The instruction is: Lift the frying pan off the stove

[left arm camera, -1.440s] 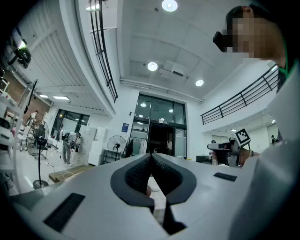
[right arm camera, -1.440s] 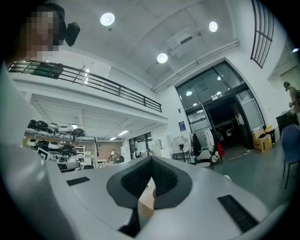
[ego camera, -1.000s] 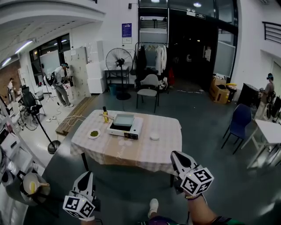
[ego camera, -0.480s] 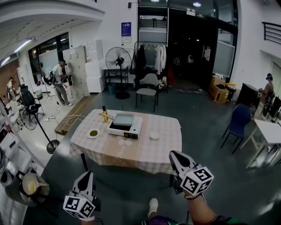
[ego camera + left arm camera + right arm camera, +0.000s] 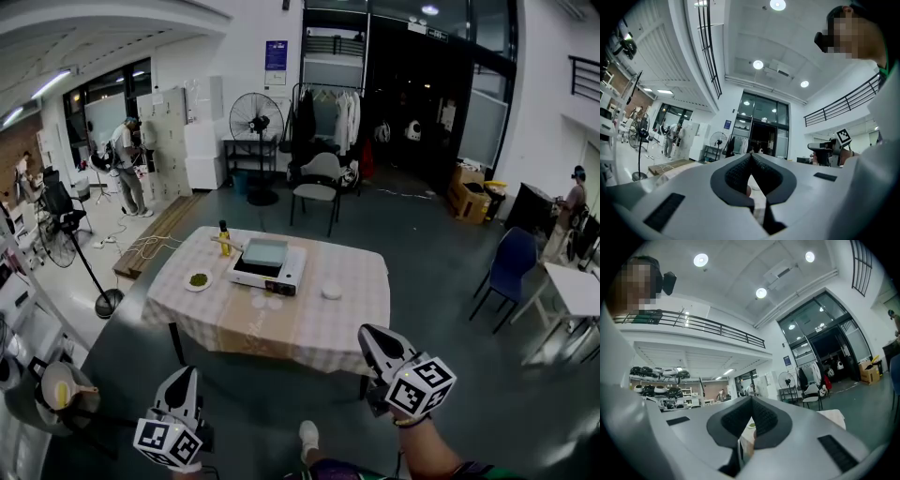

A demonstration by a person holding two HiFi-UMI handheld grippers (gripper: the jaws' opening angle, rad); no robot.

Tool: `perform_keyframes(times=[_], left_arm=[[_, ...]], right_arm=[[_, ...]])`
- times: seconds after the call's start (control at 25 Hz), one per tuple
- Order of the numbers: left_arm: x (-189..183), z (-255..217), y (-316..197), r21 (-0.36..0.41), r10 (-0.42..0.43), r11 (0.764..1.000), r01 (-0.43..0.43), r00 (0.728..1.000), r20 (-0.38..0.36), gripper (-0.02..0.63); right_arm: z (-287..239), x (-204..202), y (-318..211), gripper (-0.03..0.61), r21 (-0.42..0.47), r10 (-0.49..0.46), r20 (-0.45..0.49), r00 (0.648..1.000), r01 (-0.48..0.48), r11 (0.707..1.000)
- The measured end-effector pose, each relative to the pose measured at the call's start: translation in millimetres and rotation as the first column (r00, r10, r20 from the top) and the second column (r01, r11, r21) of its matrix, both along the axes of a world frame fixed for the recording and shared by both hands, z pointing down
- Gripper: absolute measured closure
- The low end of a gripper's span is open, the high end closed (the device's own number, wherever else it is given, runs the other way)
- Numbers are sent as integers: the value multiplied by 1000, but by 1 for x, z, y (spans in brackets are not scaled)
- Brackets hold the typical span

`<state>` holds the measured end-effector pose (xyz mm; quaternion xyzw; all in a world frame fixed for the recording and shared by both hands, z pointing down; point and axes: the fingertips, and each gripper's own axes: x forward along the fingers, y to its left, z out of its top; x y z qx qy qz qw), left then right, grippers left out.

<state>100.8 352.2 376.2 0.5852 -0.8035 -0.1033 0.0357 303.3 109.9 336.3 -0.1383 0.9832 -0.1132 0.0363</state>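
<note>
Well apart, nothing held

Frying pan (image 5: 265, 253) sits on the stove (image 5: 272, 277), mid-tabletop (image 5: 309, 328), nearer the far edge; a plate of greens (image 5: 199, 282) lies toward the left edge; left gripper (image 5: 185, 375) and right gripper (image 5: 368, 335) hang well short of the near edge; each has its jaws pressed together on nothing.

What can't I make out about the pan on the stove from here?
- Head view: the grey square frying pan on the white tabletop stove is too small; no handle discernible.
- Left gripper view: the shut left gripper blocks nearly all of the table.
- Right gripper view: the shut right gripper does likewise.
</note>
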Motion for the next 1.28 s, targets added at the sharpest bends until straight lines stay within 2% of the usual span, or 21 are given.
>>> perform_keyframes(times=[0.24,0.52,0.72,0.88,1.0,1.16,1.28], left_arm=[[-33,5,-30,-8,-10,1000,9,1000,-10,591],[-92,-2,-97,-18,-5,1000,5,1000,15,591],[-145,-12,-175,-40,3,999,-3,1000,14,591],[-187,-17,-249,-62,21,998,-19,999,40,591],[-214,-28,-304,-64,30,998,-27,999,41,591],[-242,-46,-360,-60,33,998,-27,995,93,591],[-256,-50,-397,-60,45,997,-38,994,104,591]], right_arm=[[8,-38,-29,572,-17,-26,-2,1000,26,1000],[10,-99,-94,572,-32,-40,19,999,40,999],[10,-155,-165,572,-47,-52,16,999,53,998],[7,-194,-226,572,2,-85,0,996,85,996],[0,-218,-275,572,12,-90,10,996,90,996],[-10,-243,-326,572,16,-97,31,995,96,995],[-8,-254,-360,572,8,-92,42,995,91,996]])
